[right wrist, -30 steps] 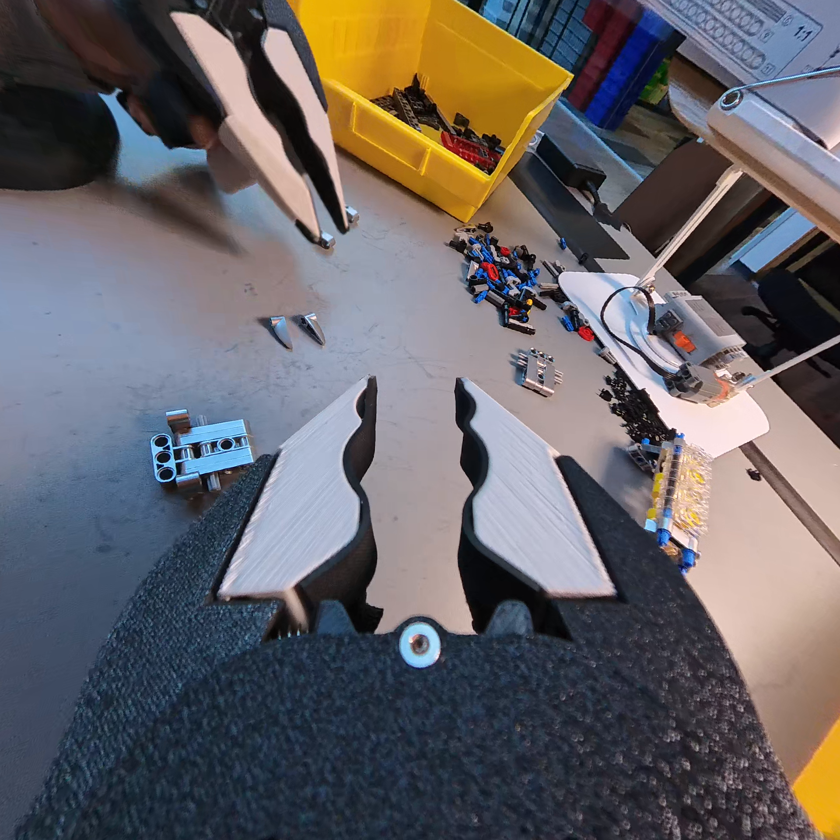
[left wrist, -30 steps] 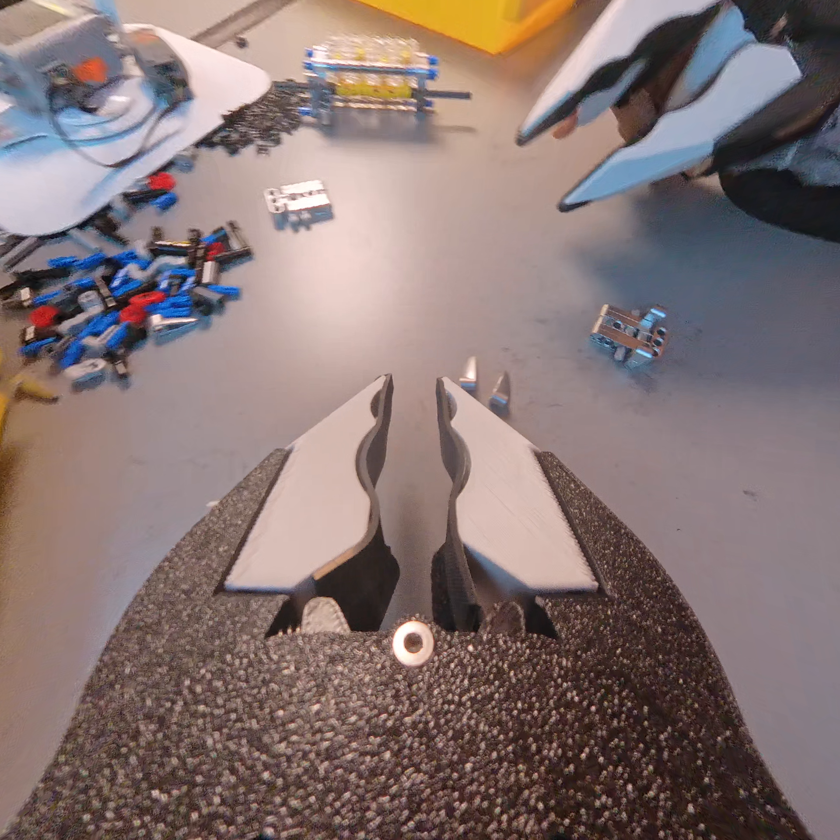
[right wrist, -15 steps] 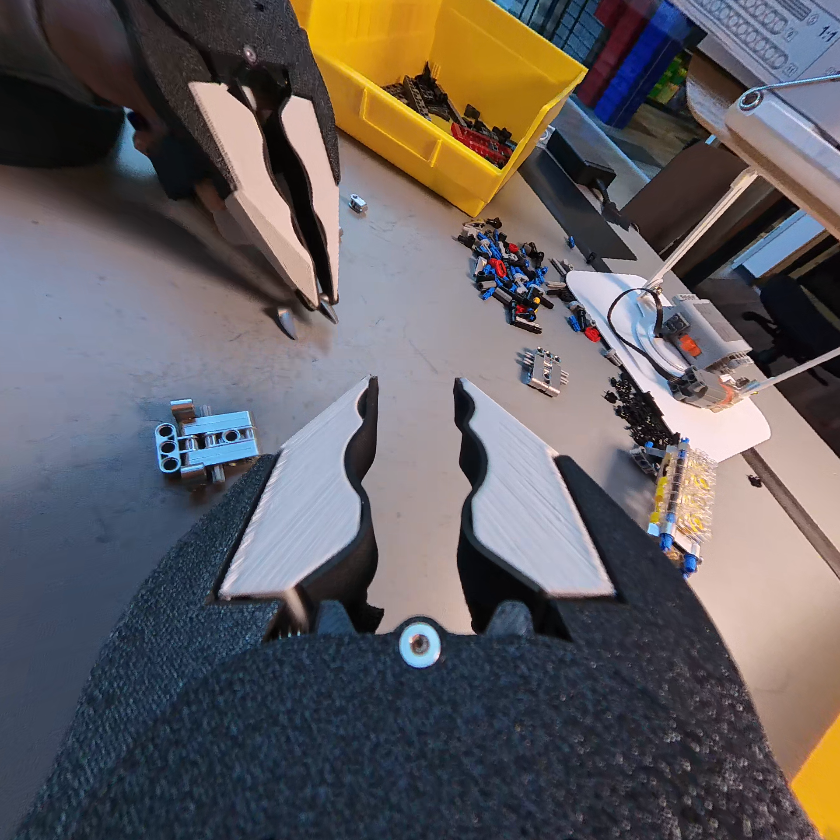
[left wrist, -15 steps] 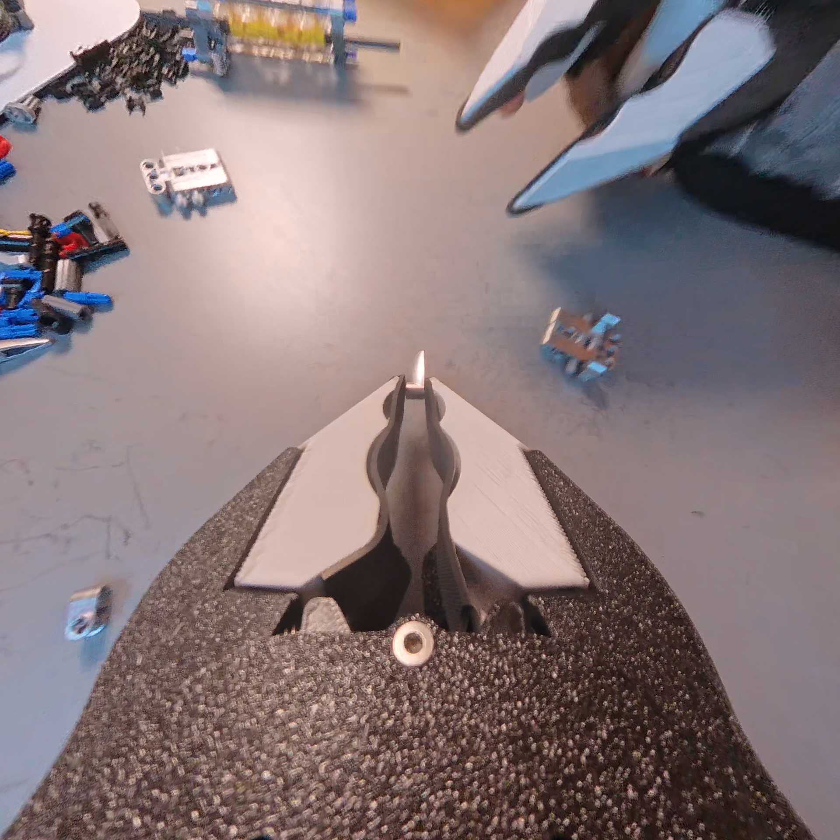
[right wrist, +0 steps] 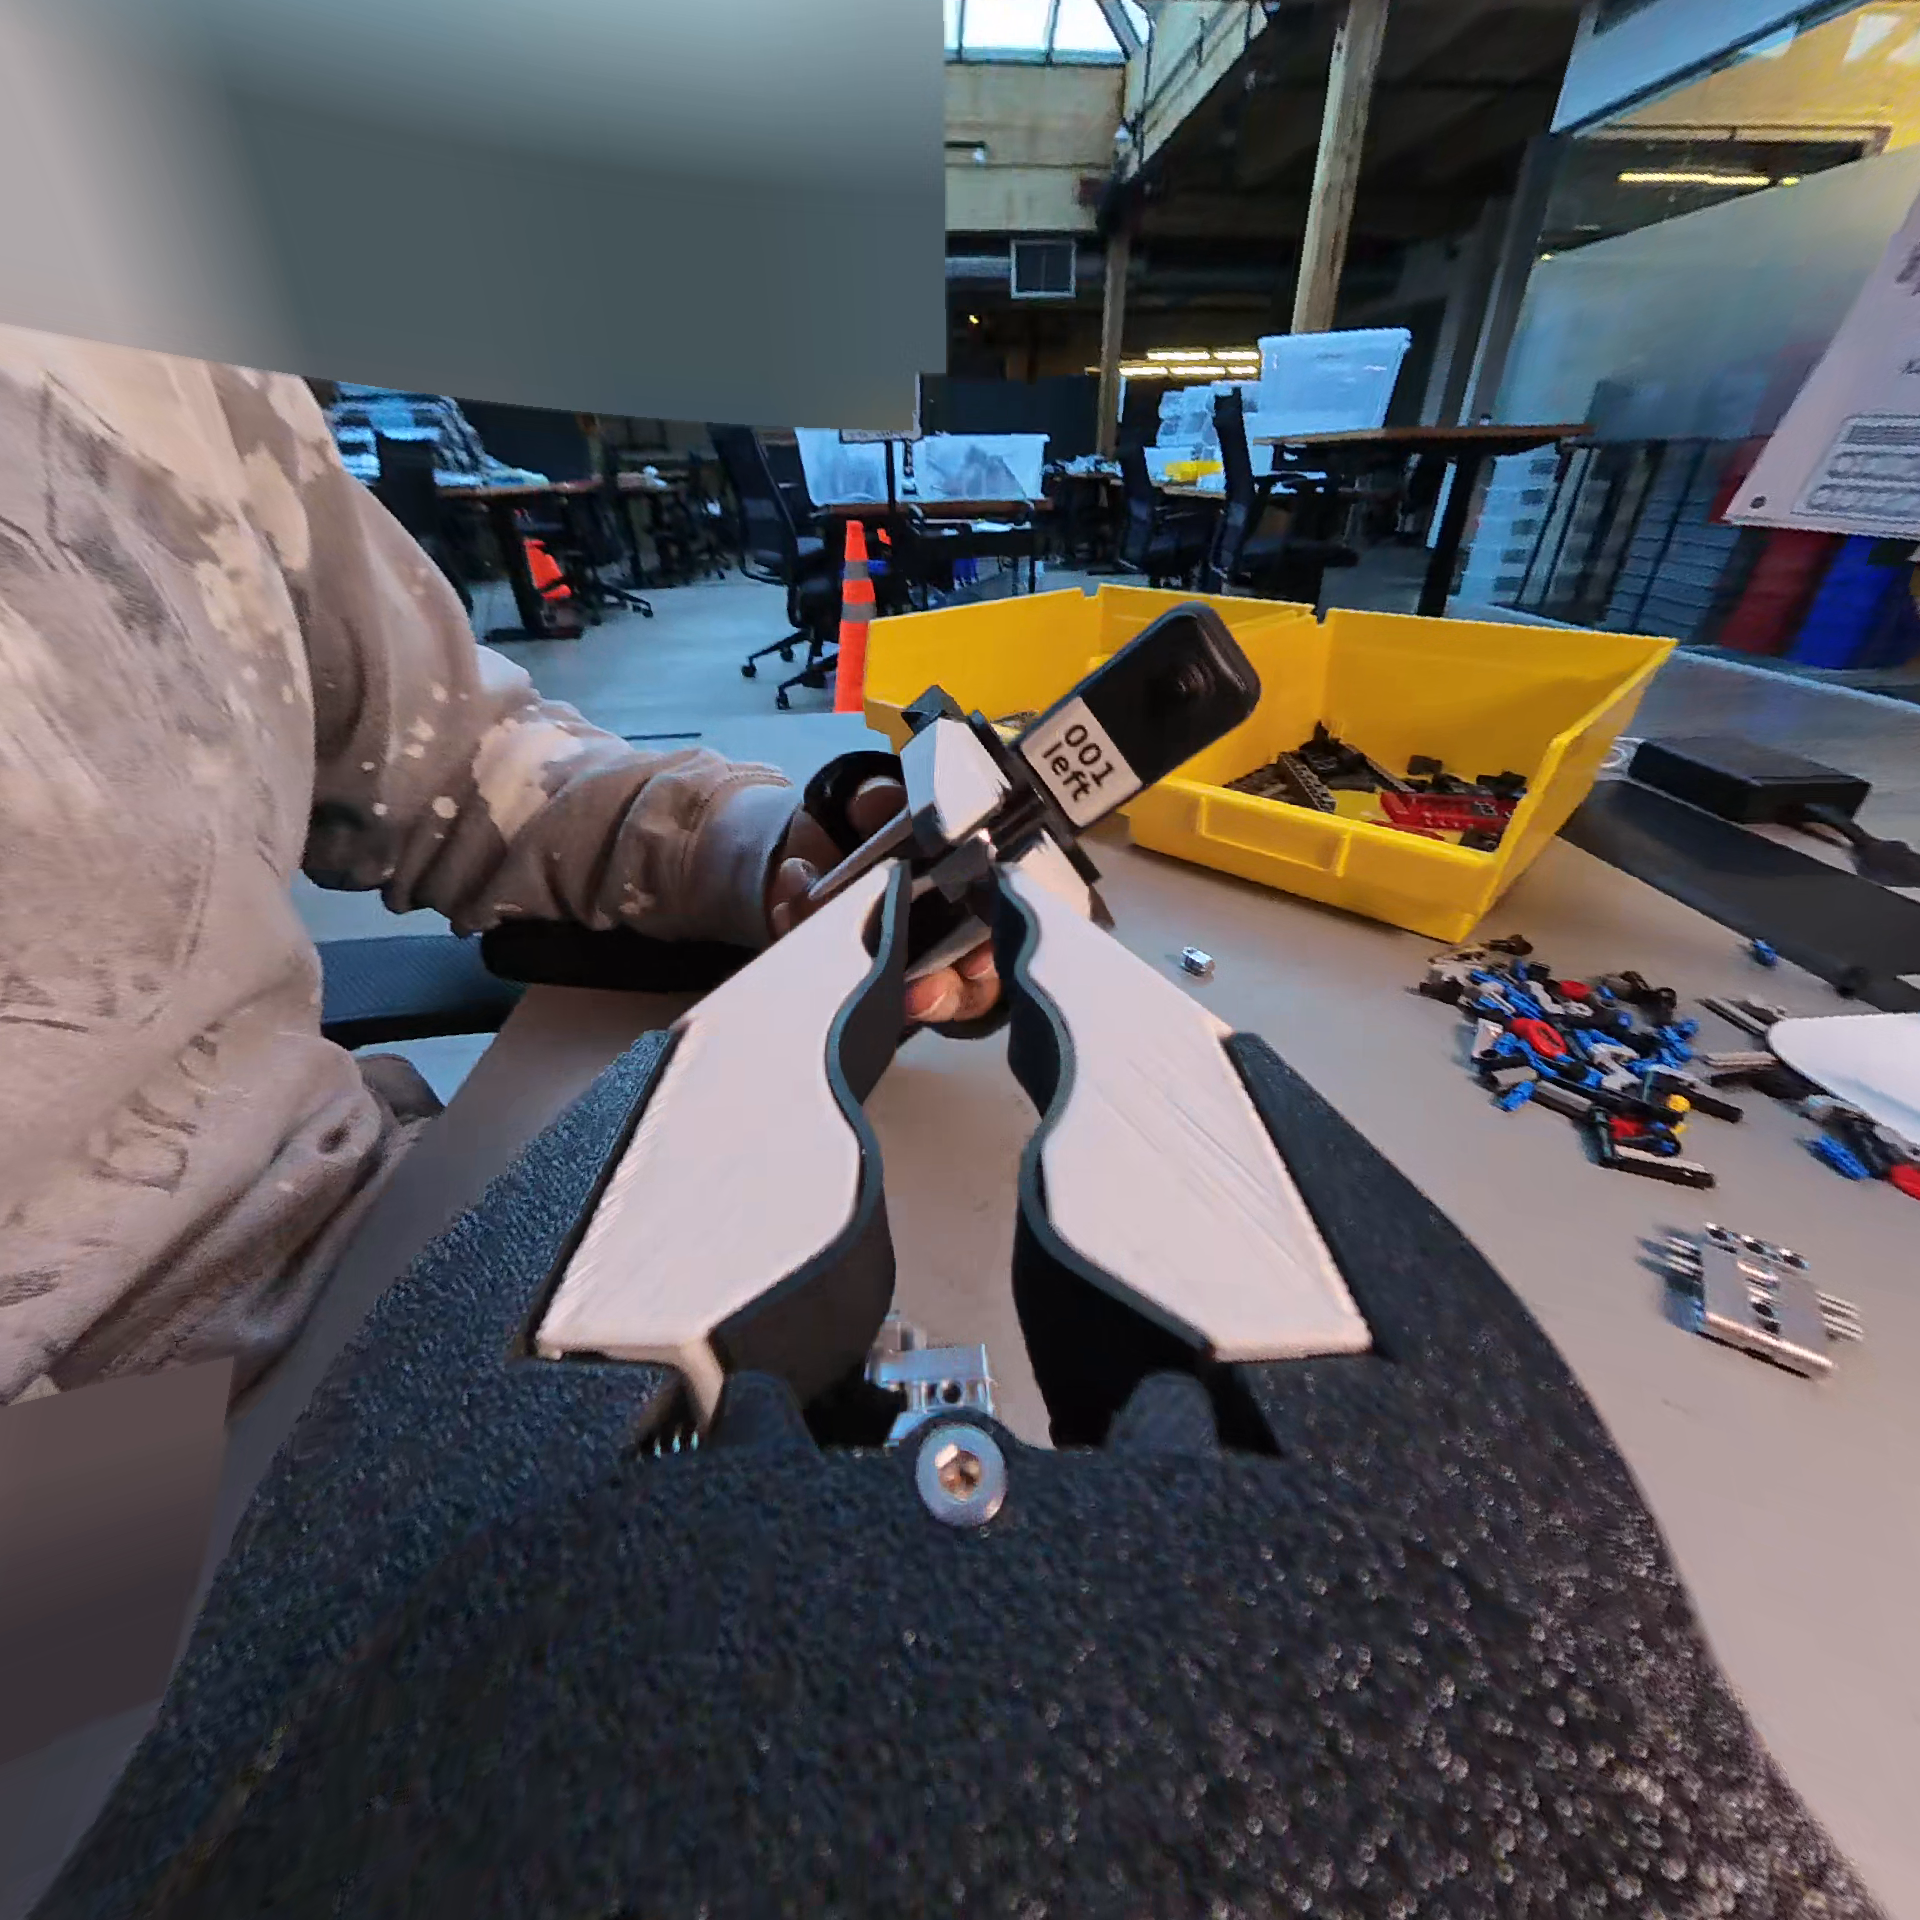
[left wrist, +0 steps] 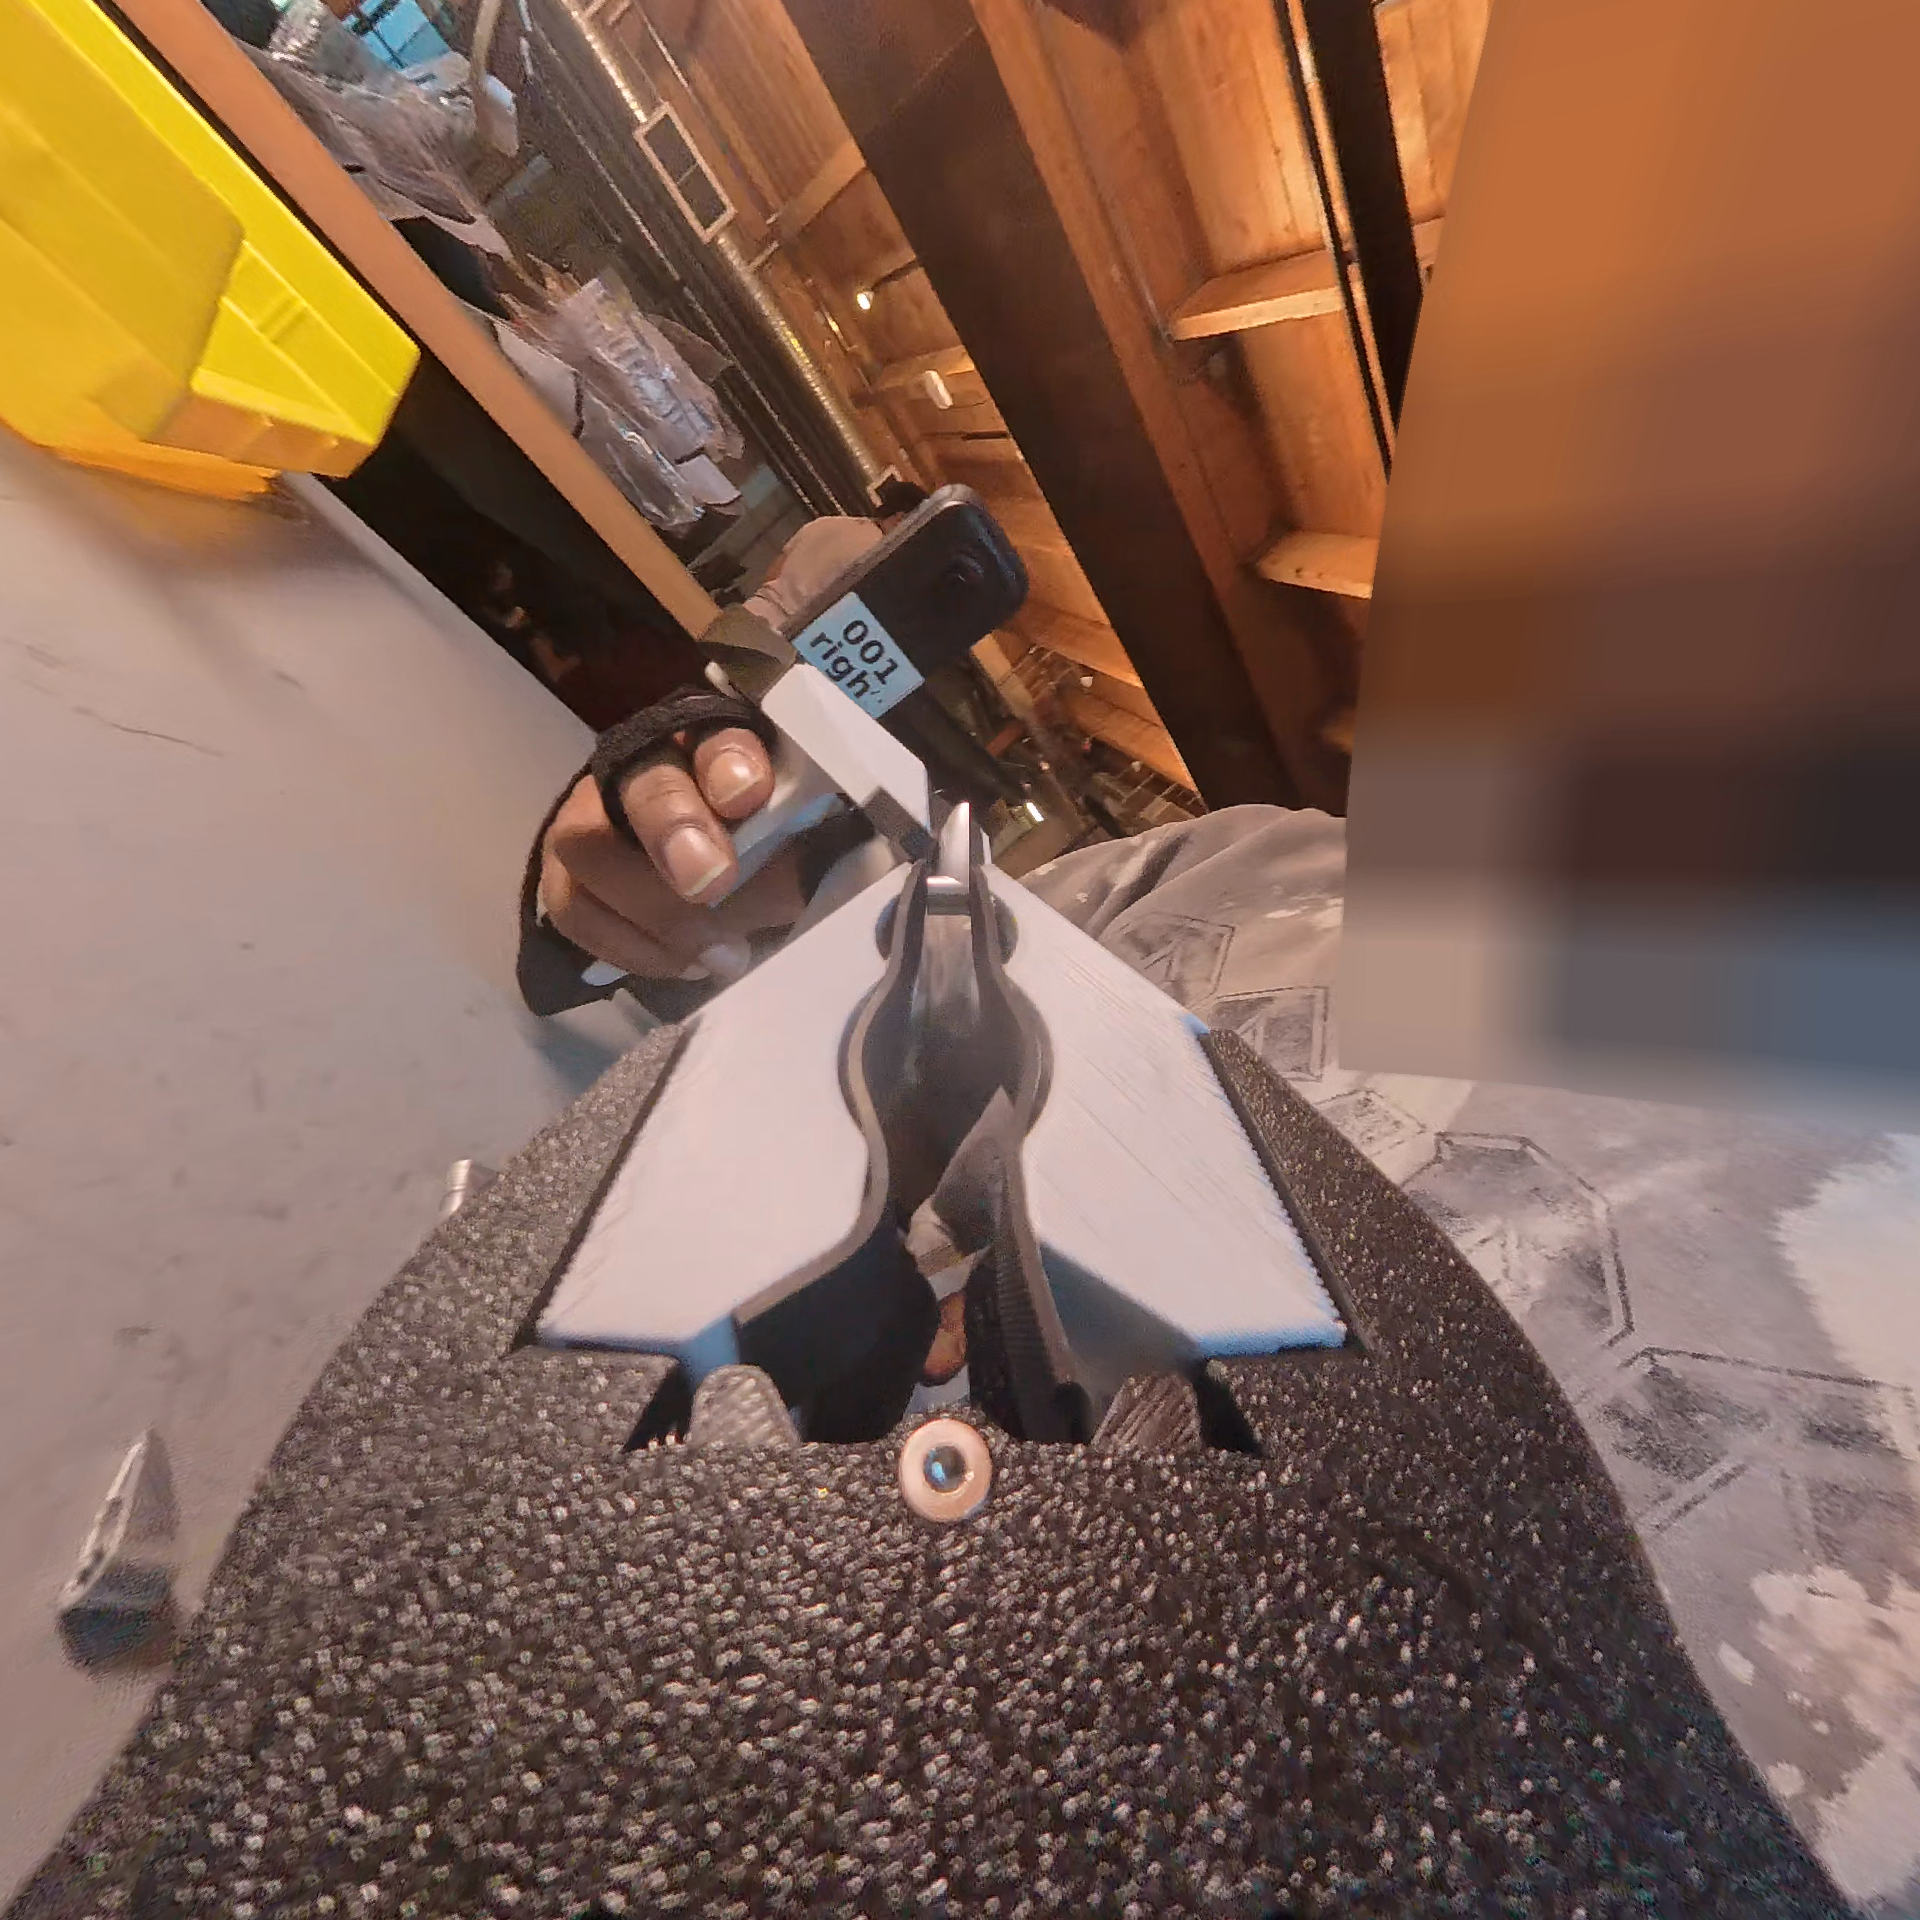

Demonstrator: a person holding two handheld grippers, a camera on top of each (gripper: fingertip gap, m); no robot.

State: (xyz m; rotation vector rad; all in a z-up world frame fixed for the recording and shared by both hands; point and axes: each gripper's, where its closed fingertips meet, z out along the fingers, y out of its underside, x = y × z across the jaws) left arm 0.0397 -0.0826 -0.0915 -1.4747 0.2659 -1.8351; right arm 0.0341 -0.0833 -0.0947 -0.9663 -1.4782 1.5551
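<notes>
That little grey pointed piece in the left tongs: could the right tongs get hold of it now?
Probably yes. The right tongs are open and face the left tongs, whose tips leave the grey pointed piece sticking out, nothing between.

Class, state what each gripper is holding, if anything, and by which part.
The left gripper pinches a small pointed grey piece by its wide base, tip sticking out. The right gripper is open, holding nothing.

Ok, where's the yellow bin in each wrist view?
Left wrist view: yellow bin in the top-left corner, only its outer wall showing.
Right wrist view: right of centre on the table, black and red parts inside.
Shared landmark: the person's mottled grey sweatshirt, at right in the left view, at left in the right.
</notes>
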